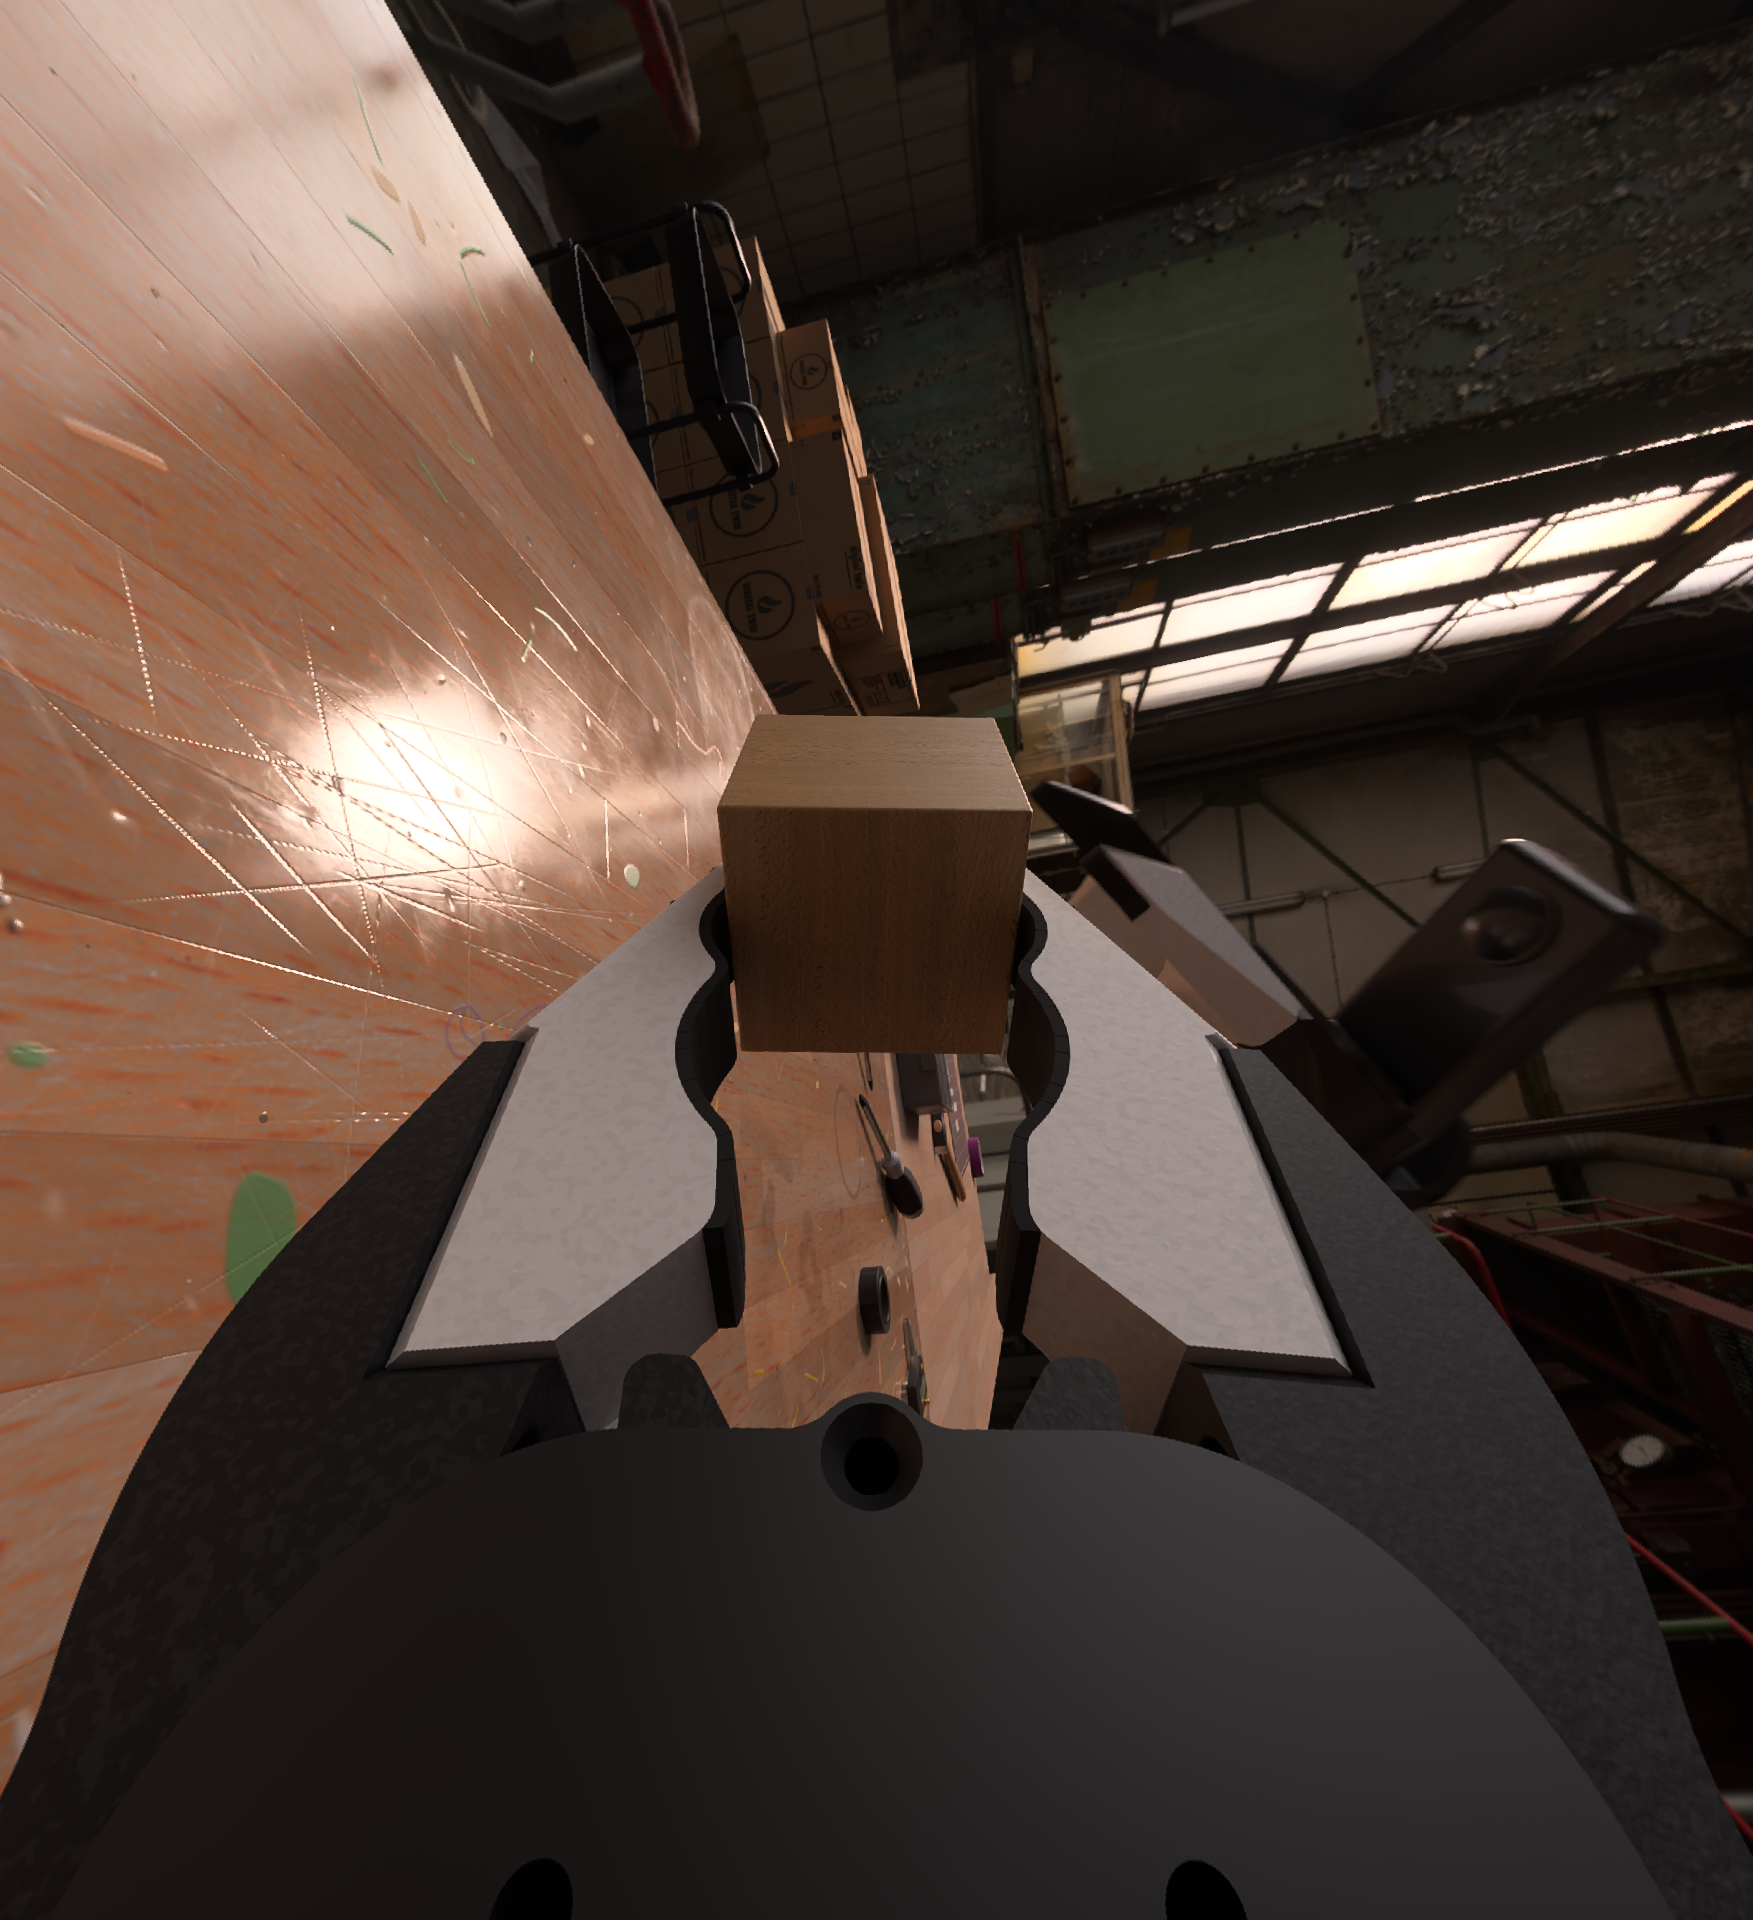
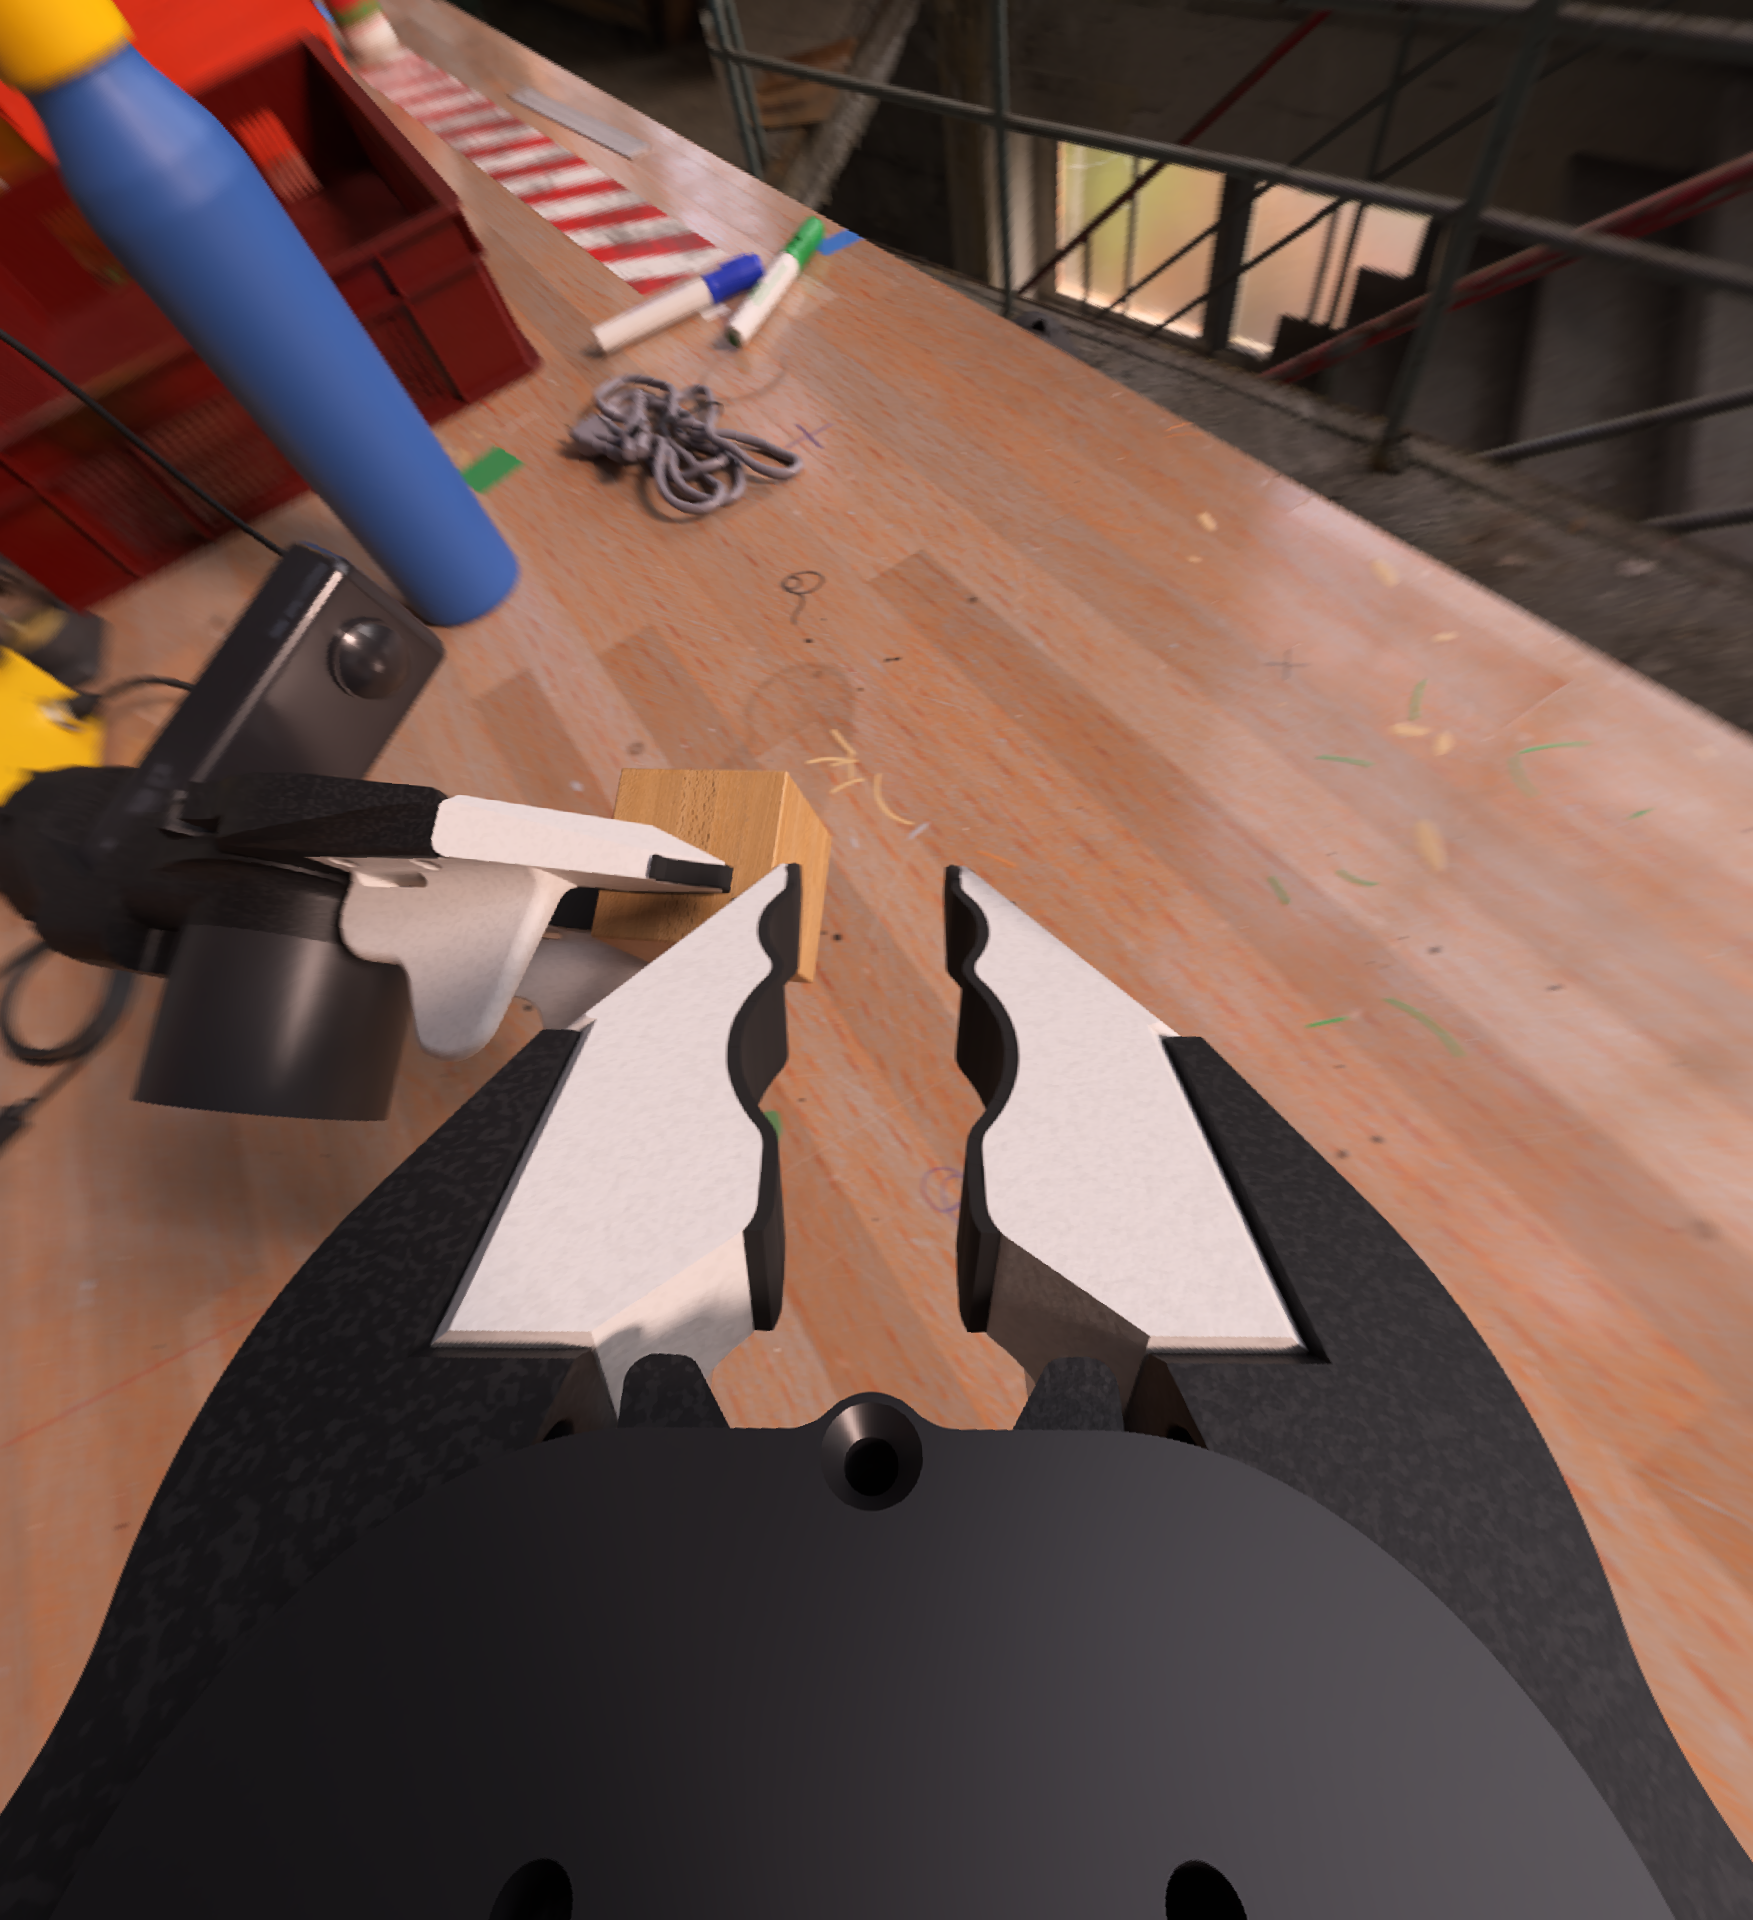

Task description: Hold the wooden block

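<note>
Scratched wooden bench (image 2: 1111, 727); left hand-held gripper (image 1: 872, 935) clamping smooth wooden block (image 1: 872, 904); right hand-held gripper (image 2: 872, 883) parted

Left wrist view: rolled sideways, close behind the left gripper (image 1: 872, 914), worktop (image 1: 228, 623) filling its left side | Right wrist view: close behind the right gripper (image 2: 872, 883), looking down across the worktop (image 2: 1163, 831) | Shared: wooden block (image 1: 872, 894) (image 2: 716, 821), each gripper visible in the other's view.
</note>
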Available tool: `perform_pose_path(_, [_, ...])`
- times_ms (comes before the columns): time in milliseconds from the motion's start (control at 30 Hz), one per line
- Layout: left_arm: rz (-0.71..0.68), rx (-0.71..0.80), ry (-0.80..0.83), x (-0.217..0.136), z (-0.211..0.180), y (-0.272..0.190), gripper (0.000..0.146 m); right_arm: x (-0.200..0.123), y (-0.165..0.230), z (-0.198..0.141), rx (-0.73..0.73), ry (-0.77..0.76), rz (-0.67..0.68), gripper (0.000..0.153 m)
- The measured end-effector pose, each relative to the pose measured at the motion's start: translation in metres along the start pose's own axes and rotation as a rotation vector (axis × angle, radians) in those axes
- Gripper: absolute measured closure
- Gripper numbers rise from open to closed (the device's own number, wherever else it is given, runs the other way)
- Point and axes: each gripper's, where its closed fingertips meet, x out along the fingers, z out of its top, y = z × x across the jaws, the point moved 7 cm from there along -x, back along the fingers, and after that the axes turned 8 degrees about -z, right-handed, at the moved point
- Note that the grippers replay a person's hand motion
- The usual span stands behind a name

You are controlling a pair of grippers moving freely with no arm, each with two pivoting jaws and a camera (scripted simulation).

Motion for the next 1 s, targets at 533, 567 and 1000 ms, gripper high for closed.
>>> perform_pose_path(533, [-0.021, 0.147, -0.044, 0.000, -0.013, -0.010, 0.096, 0.011, -0.010, -0.020, 0.354, -0.014, 0.338, 0.125])
perform_pose_path(567, [-0.019, 0.157, -0.047, 0.000, -0.013, -0.011, 0.096, 0.011, -0.011, -0.020, 0.359, -0.016, 0.347, 0.125])
perform_pose_path(1000, [-0.041, 0.218, -0.049, 0.000, -0.016, -0.016, 0.096, 0.007, -0.014, -0.020, 0.397, -0.048, 0.384, 0.137])
